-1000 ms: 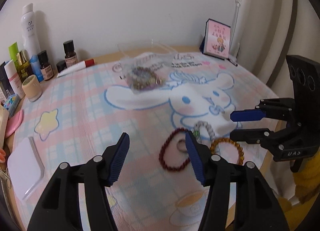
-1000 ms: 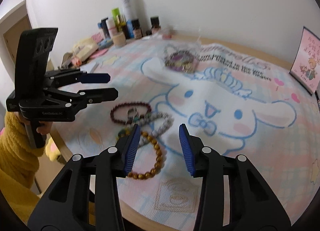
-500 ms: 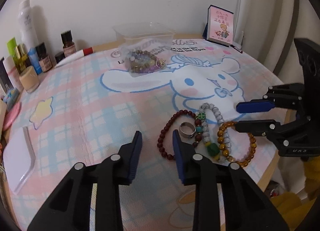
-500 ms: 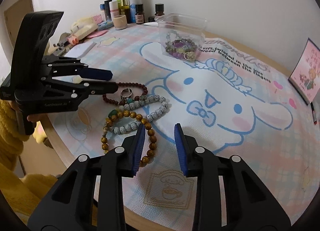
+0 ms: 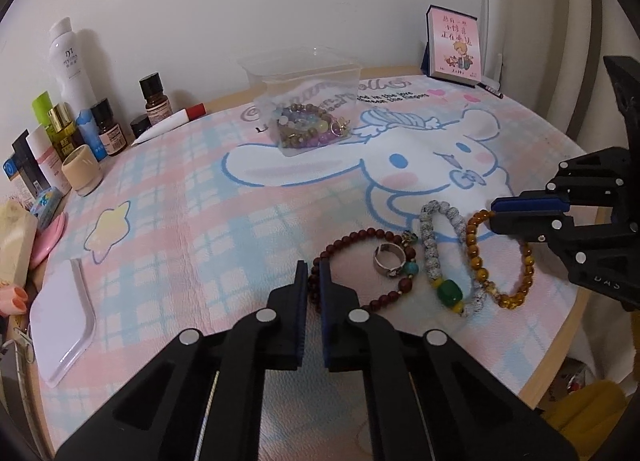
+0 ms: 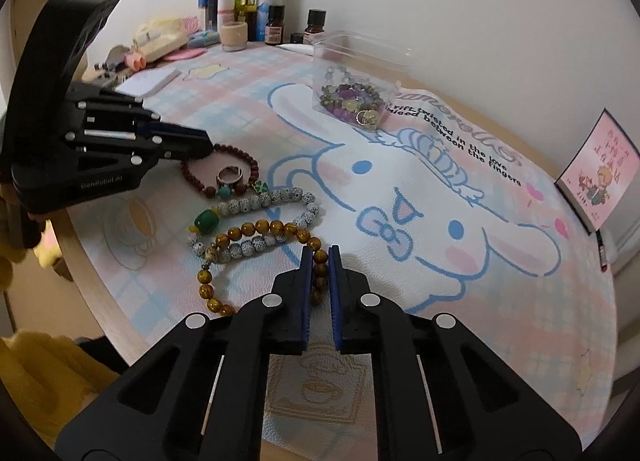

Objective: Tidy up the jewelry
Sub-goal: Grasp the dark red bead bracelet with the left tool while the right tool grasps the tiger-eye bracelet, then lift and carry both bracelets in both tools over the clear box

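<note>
The left tool (image 5: 313, 269) pinches the dark red bracelet (image 5: 360, 261) and the right tool (image 6: 320, 255) the amber bracelet (image 6: 276, 257), with the clear box (image 6: 360, 61) lying far beyond both.

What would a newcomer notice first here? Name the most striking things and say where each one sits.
The two black grippers stand out: the left gripper is closed on the dark red bracelet, and the right gripper is closed on the amber bracelet, both near the table's front edge. Between them lie a silver ring and a white speckled bracelet. Farther back stands a clear box holding more beads.
</note>
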Available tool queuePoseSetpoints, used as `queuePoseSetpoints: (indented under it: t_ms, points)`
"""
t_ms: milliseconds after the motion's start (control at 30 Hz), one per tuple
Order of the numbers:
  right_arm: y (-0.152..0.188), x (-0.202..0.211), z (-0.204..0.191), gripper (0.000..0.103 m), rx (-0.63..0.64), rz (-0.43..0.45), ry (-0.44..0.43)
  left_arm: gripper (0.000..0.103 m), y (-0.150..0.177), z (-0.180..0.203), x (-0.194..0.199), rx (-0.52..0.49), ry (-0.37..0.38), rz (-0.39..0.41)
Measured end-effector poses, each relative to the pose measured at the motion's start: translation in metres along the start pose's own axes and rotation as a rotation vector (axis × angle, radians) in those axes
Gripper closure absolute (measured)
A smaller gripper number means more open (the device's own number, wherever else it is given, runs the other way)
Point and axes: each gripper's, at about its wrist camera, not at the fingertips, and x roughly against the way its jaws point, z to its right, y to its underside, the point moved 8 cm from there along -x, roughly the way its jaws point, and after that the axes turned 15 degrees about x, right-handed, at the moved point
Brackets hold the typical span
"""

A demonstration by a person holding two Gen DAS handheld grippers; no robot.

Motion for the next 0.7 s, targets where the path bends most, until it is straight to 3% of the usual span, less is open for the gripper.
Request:
queuePoseSetpoints:
  t_ms: [333, 467, 700]
  points:
    - [-0.019, 0.039, 0.010, 0.096, -0.087, 0.150, -0.059, 0.097, -0.026, 0.012, 0.048, 0.003, 0.080, 0.125]
    - [-0.032, 0.059, 0.014, 0.096, -0.074, 0.234, -0.024, 0.097, -0.037, 0.020, 0.061, 0.004, 0.119, 0.157]
    - [-0.049, 0.075, 0.023, 0.096, -0.084, 0.294, -0.004, 0.097, -0.049, 0.027, 0.076, 0.025, 0.181, 0.198]
